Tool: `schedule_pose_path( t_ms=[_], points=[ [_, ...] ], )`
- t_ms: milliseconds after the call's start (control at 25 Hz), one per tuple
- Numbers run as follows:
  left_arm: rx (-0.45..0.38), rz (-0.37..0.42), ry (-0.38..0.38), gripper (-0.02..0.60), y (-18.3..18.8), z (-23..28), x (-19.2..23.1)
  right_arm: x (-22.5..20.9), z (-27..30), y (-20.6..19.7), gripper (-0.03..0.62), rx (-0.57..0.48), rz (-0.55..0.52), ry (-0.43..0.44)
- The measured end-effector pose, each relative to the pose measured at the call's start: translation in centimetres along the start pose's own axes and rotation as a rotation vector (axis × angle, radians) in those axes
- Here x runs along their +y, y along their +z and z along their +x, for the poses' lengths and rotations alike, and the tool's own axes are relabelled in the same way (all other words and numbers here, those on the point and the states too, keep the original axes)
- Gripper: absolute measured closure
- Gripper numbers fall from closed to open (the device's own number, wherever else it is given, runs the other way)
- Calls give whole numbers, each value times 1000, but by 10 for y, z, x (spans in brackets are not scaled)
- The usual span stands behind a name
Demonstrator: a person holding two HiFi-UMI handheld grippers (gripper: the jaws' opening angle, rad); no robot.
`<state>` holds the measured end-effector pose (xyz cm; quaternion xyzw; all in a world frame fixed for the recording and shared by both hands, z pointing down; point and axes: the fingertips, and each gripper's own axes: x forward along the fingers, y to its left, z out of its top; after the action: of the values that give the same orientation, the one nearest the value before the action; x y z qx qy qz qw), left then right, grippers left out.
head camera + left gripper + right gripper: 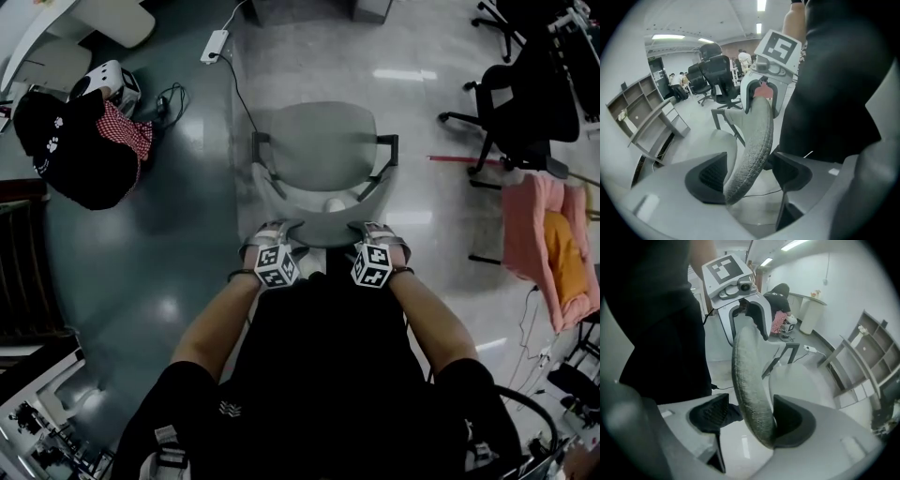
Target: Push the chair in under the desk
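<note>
A grey office chair [323, 145] stands right in front of me, its seat facing away. My left gripper [272, 230] and right gripper [375, 228] sit on the top rim of its backrest [323, 228], one at each end. In the left gripper view the woven grey backrest rim [757, 136] runs between the open jaws of my left gripper [750, 173], clear of the right pad. In the right gripper view the rim [745, 371] lies against one pad of my right gripper [752, 418], with a gap to the other pad. Neither gripper clamps the rim.
A black bag with a red checked cloth [80, 141] lies on the floor at left. A power strip [215, 45] and cable lie beyond the chair. Black office chairs [525, 103] and a pink cloth [548, 244] stand at right. A white table [84, 19] is at far left.
</note>
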<state>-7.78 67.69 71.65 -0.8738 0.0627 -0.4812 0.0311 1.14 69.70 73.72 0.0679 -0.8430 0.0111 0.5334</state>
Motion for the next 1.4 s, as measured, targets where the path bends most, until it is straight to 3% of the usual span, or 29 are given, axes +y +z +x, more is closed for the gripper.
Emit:
schedule_pose_path(
  t_ms=[80,160,280,360,440,680,920,1400],
  points=[
    [54,19,20,335,-7,8,3,-4,5,-4,301,28,-4,-1],
    [89,34,40,356,-11,14,7,-8,10,-7,312,50,-1,-5],
    [113,45,43,357,-11,20,8,-15,13,-9,318,62,24,-17],
    [116,39,34,360,-9,21,10,-19,11,-10,393,59,29,-19],
    [122,29,17,370,-8,23,12,-21,11,-11,415,57,11,-9],
    [156,12,-49,380,-10,25,14,-23,13,-9,428,64,-10,15],
    [163,14,-18,382,-3,24,38,-50,4,-4,431,44,-20,-24],
    [187,-5,-14,385,12,42,85,-103,3,-19,430,57,-33,-10]
  ],
)
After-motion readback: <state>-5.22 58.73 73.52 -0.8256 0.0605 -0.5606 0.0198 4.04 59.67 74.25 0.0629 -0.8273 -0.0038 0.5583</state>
